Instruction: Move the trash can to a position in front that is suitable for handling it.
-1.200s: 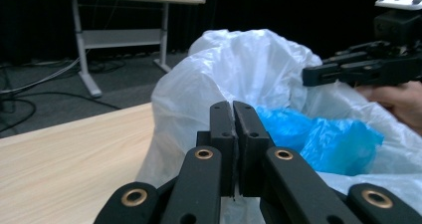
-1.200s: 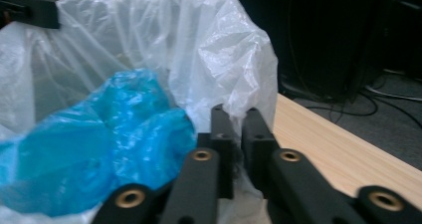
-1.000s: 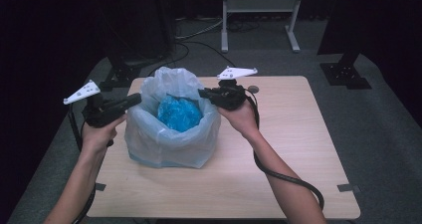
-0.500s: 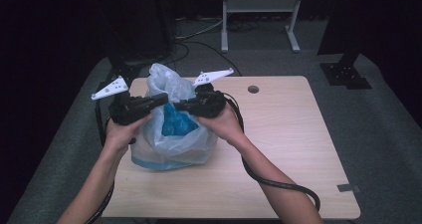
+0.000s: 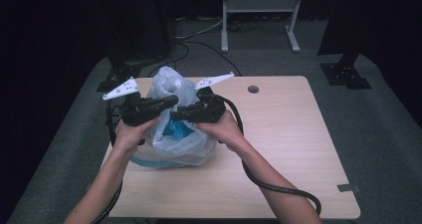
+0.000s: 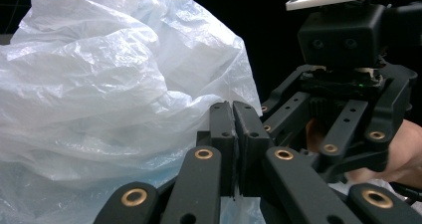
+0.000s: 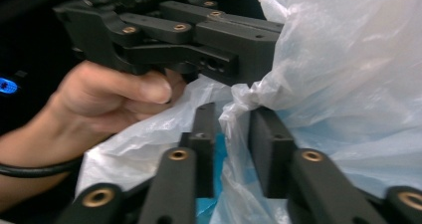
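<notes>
A translucent white plastic bag (image 5: 169, 144) with something blue (image 5: 174, 129) inside stands on the left half of the wooden table (image 5: 288, 149). Both grippers meet over its gathered top. My left gripper (image 5: 174, 101) (image 6: 233, 122) is shut, and the bag's film (image 6: 99, 84) is pinched at its tips, with the bunched plastic (image 7: 249, 92) hanging under them in the right gripper view. My right gripper (image 5: 175, 117) (image 7: 231, 129) faces it from the other side. Its jaws stand apart with a twisted strand of the bag (image 7: 234, 119) running between them.
A small round hole (image 5: 253, 89) sits near the table's far edge. Behind the table are a white rack frame (image 5: 259, 5), black stand bases (image 5: 348, 74) and cables on the grey floor. A cable (image 5: 278, 189) trails from the right gripper across the table.
Both grippers moved inward from the bag's two sides and met above it. The bag's open mouth, which showed the blue contents, is now gathered together.
</notes>
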`<state>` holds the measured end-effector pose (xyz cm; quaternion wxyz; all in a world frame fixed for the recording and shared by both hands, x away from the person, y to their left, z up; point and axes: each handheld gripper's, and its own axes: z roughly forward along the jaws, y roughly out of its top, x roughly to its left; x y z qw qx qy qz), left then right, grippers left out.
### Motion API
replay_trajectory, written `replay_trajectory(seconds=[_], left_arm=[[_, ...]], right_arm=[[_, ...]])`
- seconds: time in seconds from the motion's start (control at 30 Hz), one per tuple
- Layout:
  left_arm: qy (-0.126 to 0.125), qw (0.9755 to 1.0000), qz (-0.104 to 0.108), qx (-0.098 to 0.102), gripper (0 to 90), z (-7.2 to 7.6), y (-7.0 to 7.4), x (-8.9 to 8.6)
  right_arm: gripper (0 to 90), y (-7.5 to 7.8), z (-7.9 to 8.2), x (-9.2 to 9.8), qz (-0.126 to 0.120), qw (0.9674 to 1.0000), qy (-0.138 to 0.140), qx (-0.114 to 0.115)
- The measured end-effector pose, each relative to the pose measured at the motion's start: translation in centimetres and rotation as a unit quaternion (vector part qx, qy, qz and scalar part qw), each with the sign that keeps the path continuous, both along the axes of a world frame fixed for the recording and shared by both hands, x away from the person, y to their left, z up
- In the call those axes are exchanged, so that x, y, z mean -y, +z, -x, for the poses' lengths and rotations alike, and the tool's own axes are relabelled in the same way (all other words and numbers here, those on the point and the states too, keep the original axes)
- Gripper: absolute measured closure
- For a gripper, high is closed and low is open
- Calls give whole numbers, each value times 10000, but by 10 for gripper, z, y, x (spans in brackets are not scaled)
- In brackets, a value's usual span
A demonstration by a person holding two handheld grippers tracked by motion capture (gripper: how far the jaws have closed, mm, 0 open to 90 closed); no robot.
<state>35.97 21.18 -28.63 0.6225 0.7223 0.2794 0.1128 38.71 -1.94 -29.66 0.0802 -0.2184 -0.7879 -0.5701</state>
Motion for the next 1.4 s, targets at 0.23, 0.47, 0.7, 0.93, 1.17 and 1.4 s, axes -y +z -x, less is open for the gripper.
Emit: replay_trajectory(seconds=[0.23,0.47,0.7,0.93,1.17,1.4], left_arm=[[-29,10000,-34,-6,877,-1,0,1],[-107,9999,-20,-9,873,0,2,4],[-215,9998,12,-18,873,2,3,6],[-163,9999,19,39,812,4,5,6],[34,9999,-11,129,634,10,9,-6],[187,9995,13,238,559,15,12,-18]], right_arm=[[564,-3,-4,1,-340,9984,259,-382],[545,-3,-4,-4,-238,9991,101,-333],[600,0,-1,-11,-45,9997,-179,-169],[878,-1,4,-12,-4,9987,-469,198],[888,-4,-2,3,-339,9983,-468,-114],[889,-7,-8,16,-652,9964,-450,-313]])
